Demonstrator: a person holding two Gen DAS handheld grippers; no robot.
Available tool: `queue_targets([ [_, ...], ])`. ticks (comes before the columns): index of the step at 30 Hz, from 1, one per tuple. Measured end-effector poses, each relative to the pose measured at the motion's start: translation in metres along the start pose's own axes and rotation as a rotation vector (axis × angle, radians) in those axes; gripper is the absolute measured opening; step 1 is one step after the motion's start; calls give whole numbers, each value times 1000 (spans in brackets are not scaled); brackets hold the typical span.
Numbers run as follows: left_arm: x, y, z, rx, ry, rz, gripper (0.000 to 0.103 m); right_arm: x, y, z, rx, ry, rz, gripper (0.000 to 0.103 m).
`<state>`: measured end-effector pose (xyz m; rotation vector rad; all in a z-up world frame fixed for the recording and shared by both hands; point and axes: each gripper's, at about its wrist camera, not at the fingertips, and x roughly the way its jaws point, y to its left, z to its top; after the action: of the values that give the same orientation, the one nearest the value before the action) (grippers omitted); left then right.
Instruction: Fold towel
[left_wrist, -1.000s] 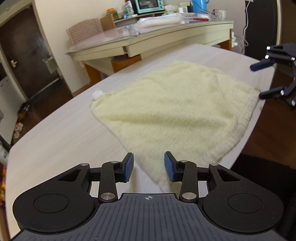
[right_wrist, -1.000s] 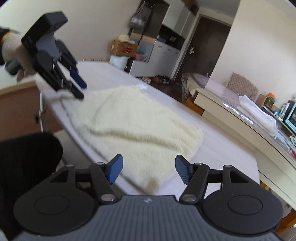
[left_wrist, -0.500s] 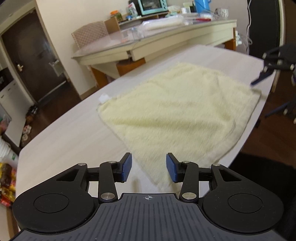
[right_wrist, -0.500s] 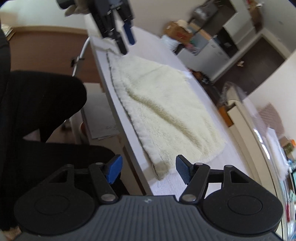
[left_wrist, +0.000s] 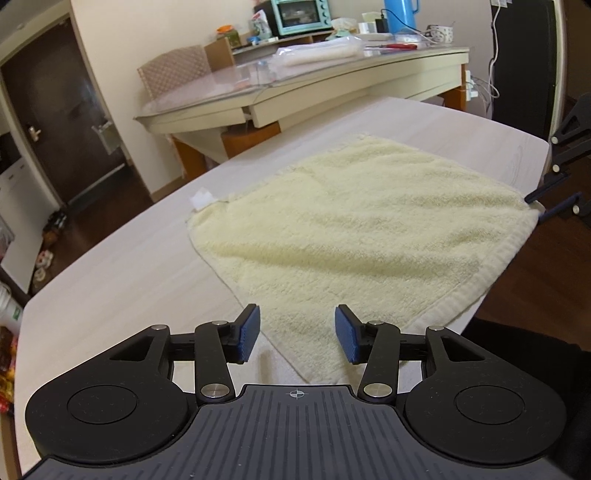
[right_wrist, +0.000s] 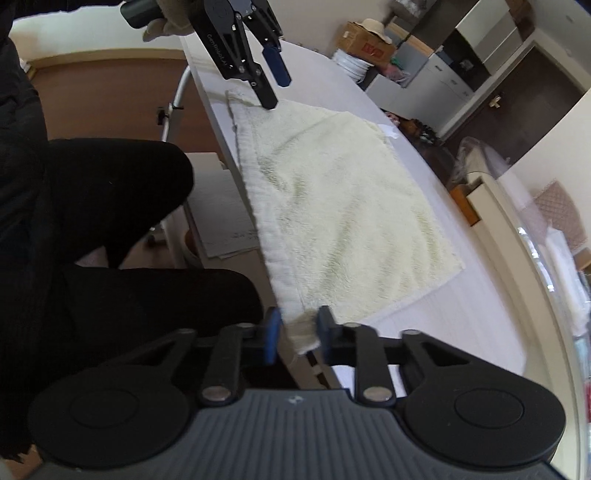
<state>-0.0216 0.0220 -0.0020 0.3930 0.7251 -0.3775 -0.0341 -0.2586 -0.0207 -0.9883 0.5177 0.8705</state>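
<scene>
Cataloguing the scene as we find it. Item one: a pale yellow, fluffy square terry towel (left_wrist: 354, 229), lying flat and unfolded on a light wood-grain table (left_wrist: 122, 280), its near hem running along the table's edge. A small white label (left_wrist: 201, 197) sticks out at its far-left corner.

Item two: our left gripper (left_wrist: 297, 334), jaws at a middling gap and opening, hanging over the towel's near-left corner. That corner sits at six o'clock in the left wrist view, between the blue pads (left_wrist: 248, 330) but below them; we see no contact.

Item three: our right gripper (right_wrist: 295, 336), jaws closing on the towel's near-right corner. In the right wrist view the thick hem bunches between the pads (right_wrist: 272, 334), which appear to press on it; we judge that corner gripped.

The relation that matters: the ribbed hem (right_wrist: 258, 206) joins the two grippers, running from six o'clock up toward eleven o'clock in the right wrist view, where the left gripper (right_wrist: 275, 90) stands over the other end. The rest of the towel spreads away from both, toward twelve o'clock in the left wrist view.

We judge the right hand ahead; the left must drop and close on its corner before the hem can be carried over to the far edge.

Also noted: a cream side table (left_wrist: 332, 96) beyond, cluttered.
</scene>
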Motion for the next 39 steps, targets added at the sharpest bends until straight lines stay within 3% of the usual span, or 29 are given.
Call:
queue_targets([
  [3, -4, 3, -2, -18, 2, -2, 50, -4, 9, 6, -70, 1, -51, 4],
  [6, -8, 7, -6, -49, -1, -4, 50, -4, 10, 9, -104, 5, -85, 5],
  [9, -9, 7, -7, -68, -9, -5, 50, -2, 12, 7, -112, 2, -110, 21],
  [16, -5, -1, -5, -54, -13, -31, 50, 8, 26, -5, -170, 25, -161, 33],
  [20, -4, -3, -5, -54, -15, -35, 51, 19, 25, -8, -207, 50, -195, 25],
  [21, -4, -2, -5, -56, -13, -32, 51, 17, 24, -7, -203, 43, -197, 16],
  [23, -6, -1, -7, -58, -10, -26, 51, 12, 22, -6, -195, 27, -201, 9],
  [34, -20, 4, -23, -45, 45, -10, 51, 2, 20, 2, -207, -10, -257, 7],
  [39, -22, 9, -18, -75, 5, 5, 52, -2, 15, 8, -217, -26, -286, 7],
])
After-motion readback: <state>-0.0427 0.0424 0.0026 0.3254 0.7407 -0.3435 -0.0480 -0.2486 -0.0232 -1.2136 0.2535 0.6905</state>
